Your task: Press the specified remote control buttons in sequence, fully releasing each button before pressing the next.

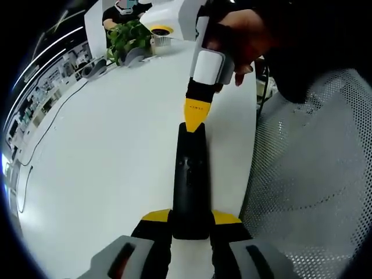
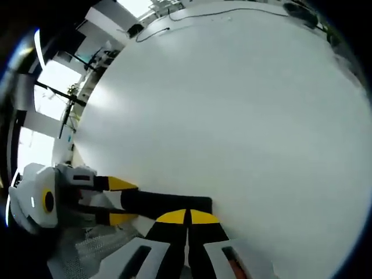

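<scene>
Left gripper view: remote [image 1: 189,186], black and slim, is being held at its near end between the yellow-tipped jaws of the left gripper [image 1: 190,224], which are being kept closed only as far as the remote's width. Its long axis is running straight ahead of that gripper, far end pointing away toward the right gripper [image 1: 195,123]. The button face is being turned up toward the camera; single buttons are too small to be told apart.

The right gripper is being brought down onto the remote's far end, jaws drawn together with tips meeting. In the right gripper view the same tips [image 2: 187,217] are being set at the edge of the remote [image 2: 168,204], which is lying crosswise just ahead of them, with the left gripper [image 2: 116,200] clamped on its left end.

Table [image 1: 104,168]: white, lying under the remote.

Progress: a press is judged to be under way or about to be made. Presses already made and those left are not being shown.
</scene>
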{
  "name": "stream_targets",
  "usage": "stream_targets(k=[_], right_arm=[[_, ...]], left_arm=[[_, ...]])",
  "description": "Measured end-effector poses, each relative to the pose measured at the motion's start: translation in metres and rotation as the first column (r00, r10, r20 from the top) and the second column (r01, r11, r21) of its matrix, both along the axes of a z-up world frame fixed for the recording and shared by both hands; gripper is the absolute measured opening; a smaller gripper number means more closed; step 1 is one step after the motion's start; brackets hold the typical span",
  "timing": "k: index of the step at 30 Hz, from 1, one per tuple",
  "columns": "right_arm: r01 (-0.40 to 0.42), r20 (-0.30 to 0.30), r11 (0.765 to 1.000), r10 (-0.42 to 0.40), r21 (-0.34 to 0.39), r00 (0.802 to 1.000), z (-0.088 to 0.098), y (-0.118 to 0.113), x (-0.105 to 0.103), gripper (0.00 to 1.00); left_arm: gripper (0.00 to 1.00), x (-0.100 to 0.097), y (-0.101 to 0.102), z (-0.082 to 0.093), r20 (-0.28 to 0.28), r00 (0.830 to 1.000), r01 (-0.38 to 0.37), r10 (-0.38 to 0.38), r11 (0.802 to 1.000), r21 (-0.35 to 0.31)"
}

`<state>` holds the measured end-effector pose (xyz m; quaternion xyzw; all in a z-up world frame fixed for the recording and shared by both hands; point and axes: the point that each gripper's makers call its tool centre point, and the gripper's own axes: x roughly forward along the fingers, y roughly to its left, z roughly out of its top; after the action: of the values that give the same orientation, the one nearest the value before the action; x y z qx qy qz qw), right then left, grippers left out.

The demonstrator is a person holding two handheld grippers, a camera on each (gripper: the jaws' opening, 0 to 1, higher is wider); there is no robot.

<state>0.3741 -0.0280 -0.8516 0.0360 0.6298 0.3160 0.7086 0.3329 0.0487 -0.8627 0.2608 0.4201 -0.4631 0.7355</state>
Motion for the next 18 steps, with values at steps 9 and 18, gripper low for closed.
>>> stream_targets(k=[9, 18], right_arm=[[-0.032, -0.015, 0.999, 0.033, 0.033, 0.999, 0.0016, 0.0104, -0.0063, 0.0], [-0.038, -0.02, 0.999, 0.038, 0.022, 0.999, -0.0011, 0.0095, -0.0064, 0.0]], left_arm=[[0.25, -0.0004, -0.0002, 0.0003, 0.0, 1.0, 0.0, 0.0, 1.0, 0.0], [0.25, -0.0005, -0.0001, 0.0005, 0.0, 1.0, 0.003, -0.003, 1.0, 0.002]])
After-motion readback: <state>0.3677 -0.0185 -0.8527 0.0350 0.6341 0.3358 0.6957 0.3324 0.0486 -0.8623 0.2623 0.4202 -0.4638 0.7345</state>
